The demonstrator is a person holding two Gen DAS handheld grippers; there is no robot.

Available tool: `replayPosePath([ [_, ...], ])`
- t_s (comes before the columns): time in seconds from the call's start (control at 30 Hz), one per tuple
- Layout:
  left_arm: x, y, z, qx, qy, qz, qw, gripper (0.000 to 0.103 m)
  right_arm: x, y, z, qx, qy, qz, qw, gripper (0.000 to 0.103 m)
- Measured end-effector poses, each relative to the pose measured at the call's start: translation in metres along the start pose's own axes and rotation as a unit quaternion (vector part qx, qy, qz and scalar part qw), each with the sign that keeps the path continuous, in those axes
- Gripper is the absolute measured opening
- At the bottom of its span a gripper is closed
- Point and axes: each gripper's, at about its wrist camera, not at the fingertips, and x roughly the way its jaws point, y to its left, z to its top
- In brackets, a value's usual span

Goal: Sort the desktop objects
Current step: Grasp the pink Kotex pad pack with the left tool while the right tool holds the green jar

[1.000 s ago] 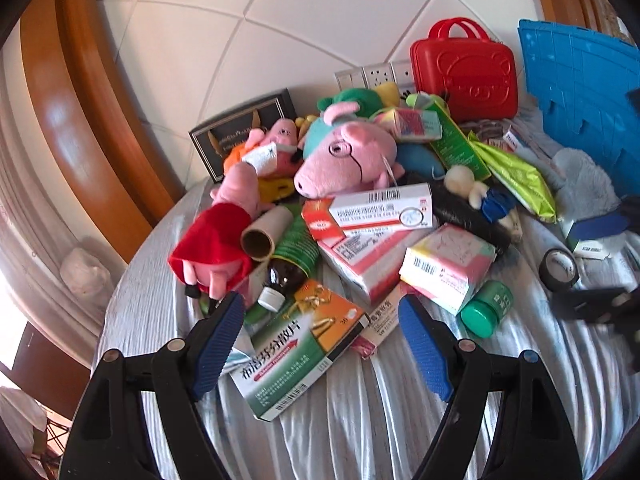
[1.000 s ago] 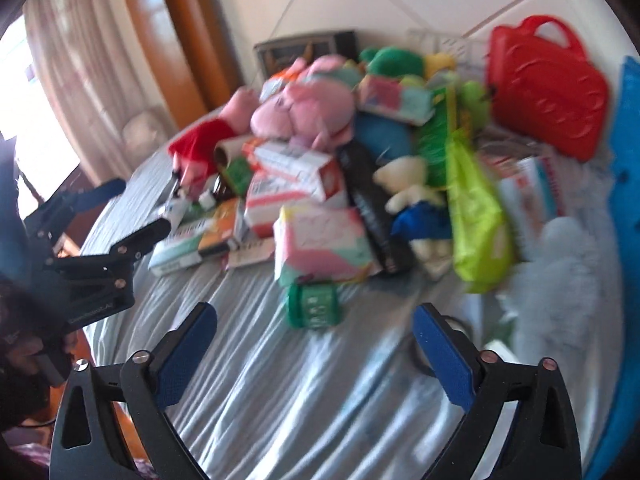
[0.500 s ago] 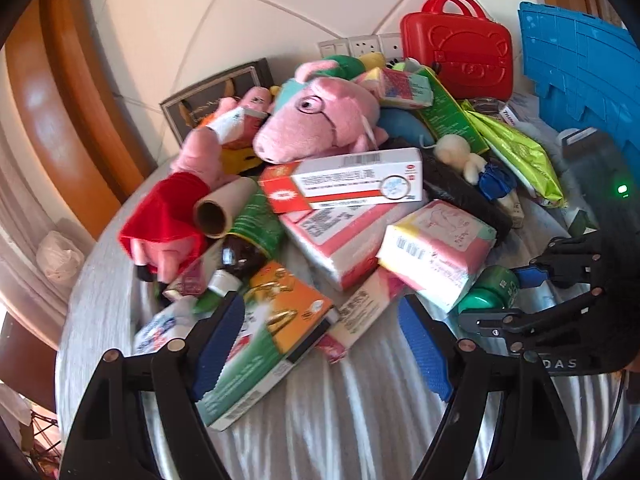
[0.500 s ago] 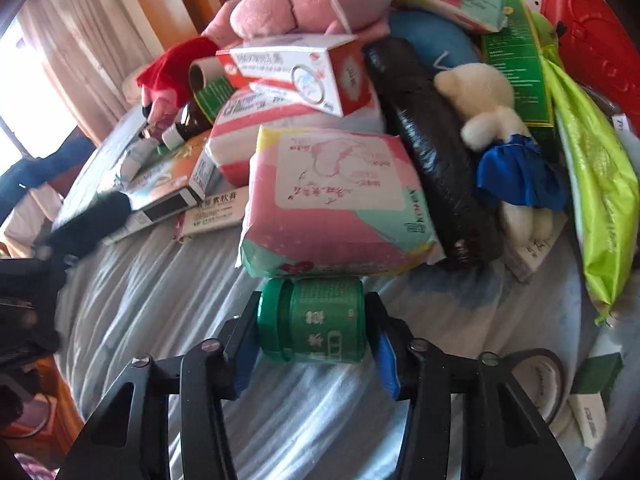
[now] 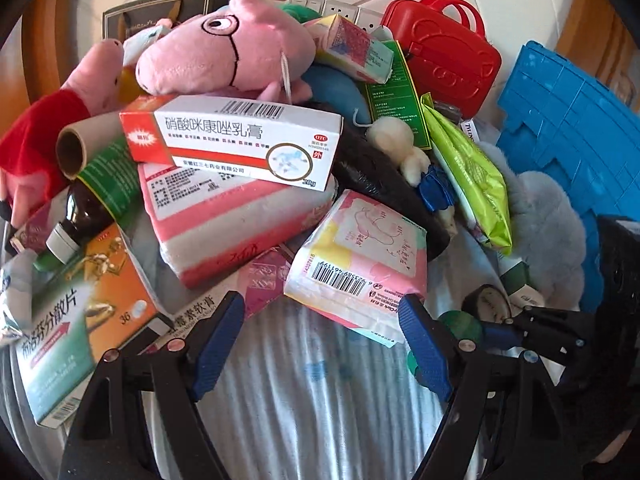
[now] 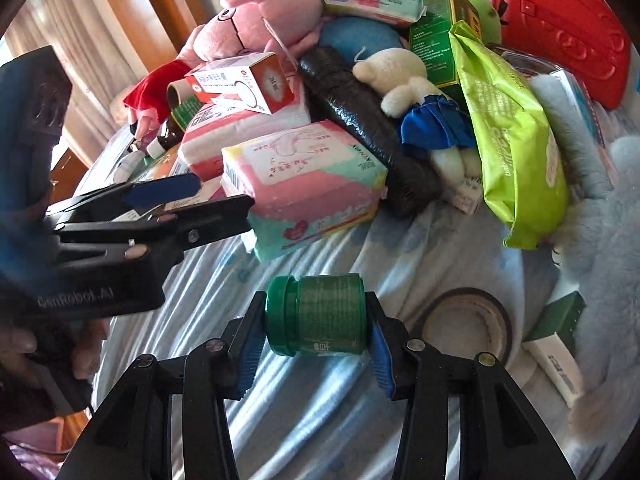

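A heap of toys, medicine boxes and packets covers the cloth-covered table [image 5: 312, 408]. My right gripper [image 6: 316, 344] is shut on a small green jar [image 6: 320, 314] that lies sideways between its blue pads, just above the cloth. From the left wrist view that jar [image 5: 460, 322] and the right gripper [image 5: 486, 334] sit at the lower right. My left gripper [image 5: 320, 344] stands open, low over the cloth. The corner of a pastel pink packet [image 5: 360, 256] lies just ahead of its fingertips, untouched. In the right wrist view the left gripper [image 6: 224, 196] reaches toward that packet [image 6: 308, 176].
A white and red ointment box [image 5: 240, 140] tops a pink-striped pack, under a pink pig plush [image 5: 224, 60]. An orange-green box [image 5: 80, 320] and brown bottle [image 5: 80, 216] lie left. Right: lime wipes pack [image 6: 512, 140], tape roll [image 6: 468, 324], red case [image 6: 560, 28], blue crate [image 5: 572, 140].
My right gripper came down and shut on the green jar. My left gripper dropped and moved in close to the pile, still open, so the pink packet now lies right before it.
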Motion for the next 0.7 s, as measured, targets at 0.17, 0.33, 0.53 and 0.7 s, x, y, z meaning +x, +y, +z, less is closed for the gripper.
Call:
replayPosePath([
  [0.17, -0.015, -0.015, 0.014, 0.044, -0.020, -0.018, 0.9987, 0.079, -0.003, 0.002, -0.005, -0.003, 0.001, 0.014, 1.000, 0.046],
  [0.33, -0.003, -0.035, 0.028, 0.121, 0.001, -0.055, 0.9912, 0.079, -0.007, 0.006, -0.010, -0.003, -0.002, 0.017, 1.000, 0.046],
  [0.53, 0.033, -0.052, 0.023, 0.238, 0.046, -0.045, 0.9691, 0.079, -0.008, 0.003, -0.015, 0.006, -0.007, 0.021, 1.000, 0.046],
  [0.7, 0.063, -0.045, 0.024, 0.274, 0.103, -0.048, 0.9548, 0.072, -0.006, 0.003, -0.012, 0.015, -0.020, 0.020, 0.999, 0.048],
])
